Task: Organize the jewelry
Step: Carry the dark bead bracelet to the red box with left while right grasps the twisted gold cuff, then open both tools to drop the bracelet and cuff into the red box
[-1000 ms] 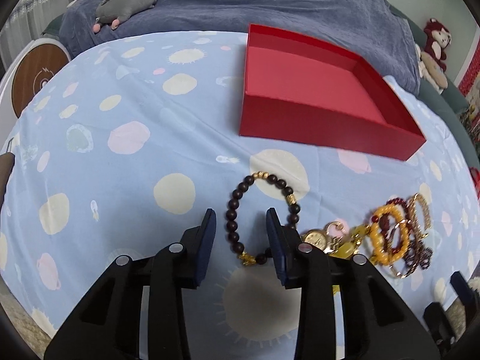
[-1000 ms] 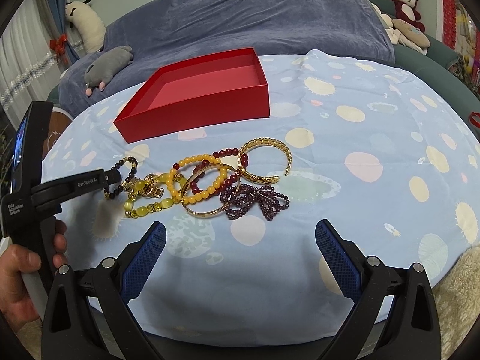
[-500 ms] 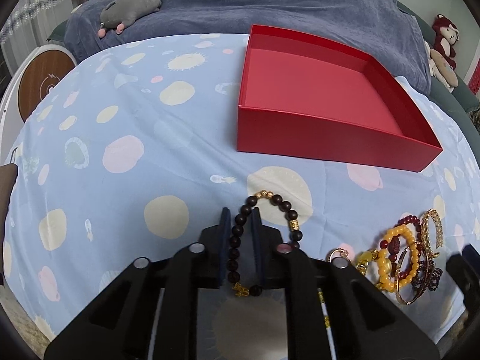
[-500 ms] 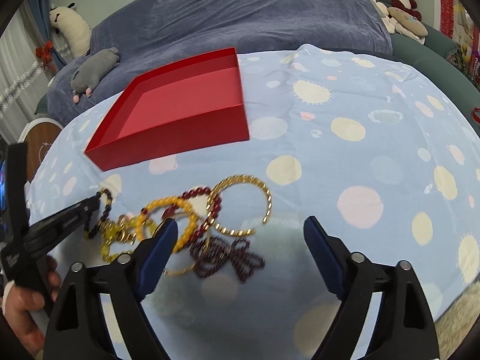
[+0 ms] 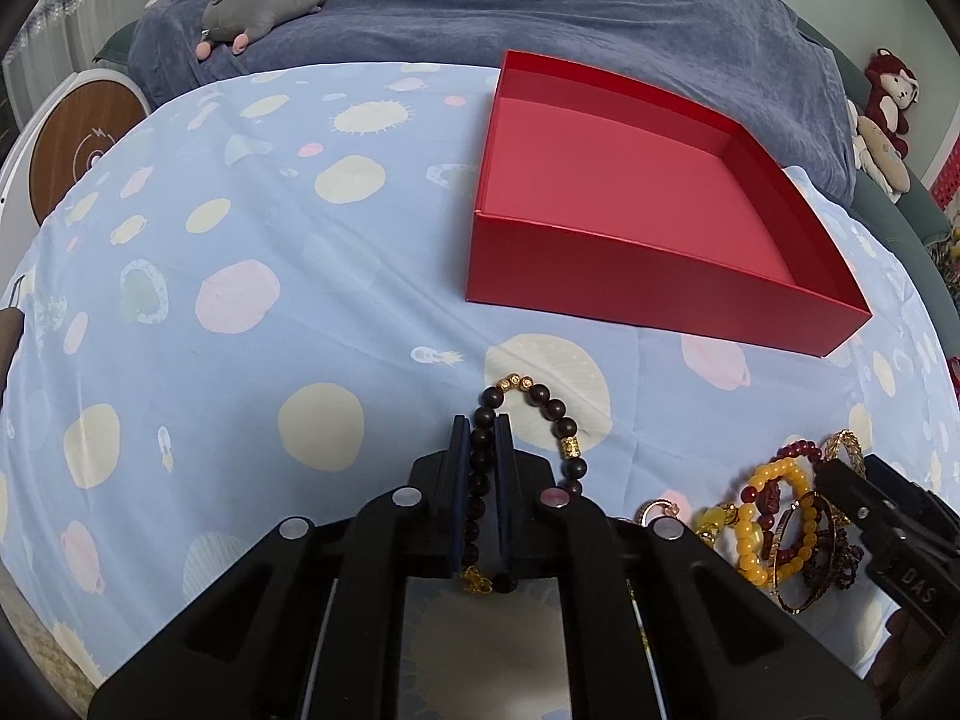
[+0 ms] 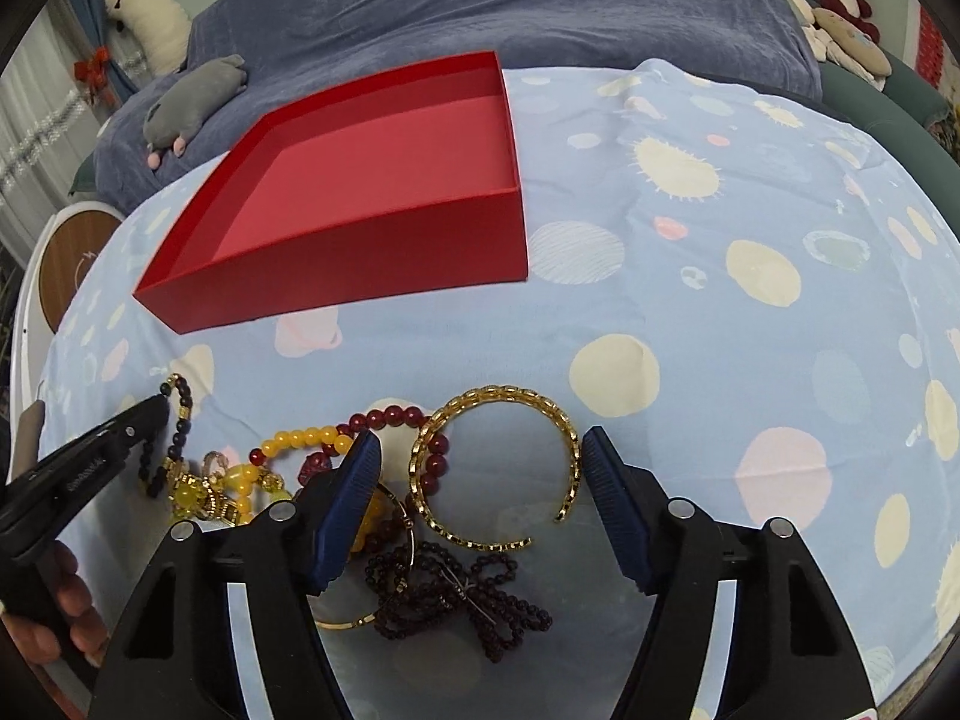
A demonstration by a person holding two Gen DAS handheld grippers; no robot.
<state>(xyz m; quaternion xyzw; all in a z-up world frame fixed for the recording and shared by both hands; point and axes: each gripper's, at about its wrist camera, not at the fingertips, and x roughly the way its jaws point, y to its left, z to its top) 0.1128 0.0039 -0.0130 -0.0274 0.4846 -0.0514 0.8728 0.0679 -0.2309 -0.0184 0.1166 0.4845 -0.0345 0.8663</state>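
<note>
Left claw pinches dark bead bracelet on one strand, near desk front edge. Bracelet limp, light; free loop sags. Right claw spread around stiff gold cuff. Red box behind.

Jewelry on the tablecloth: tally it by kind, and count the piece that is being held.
Bead bracelets: 4 (dark brown, yellow, red, purple strand)
Gold bangles: 2 (open cuff, thin bangle)
Gold piece with yellow stones, kind unclear: 1
Total: 7
</note>
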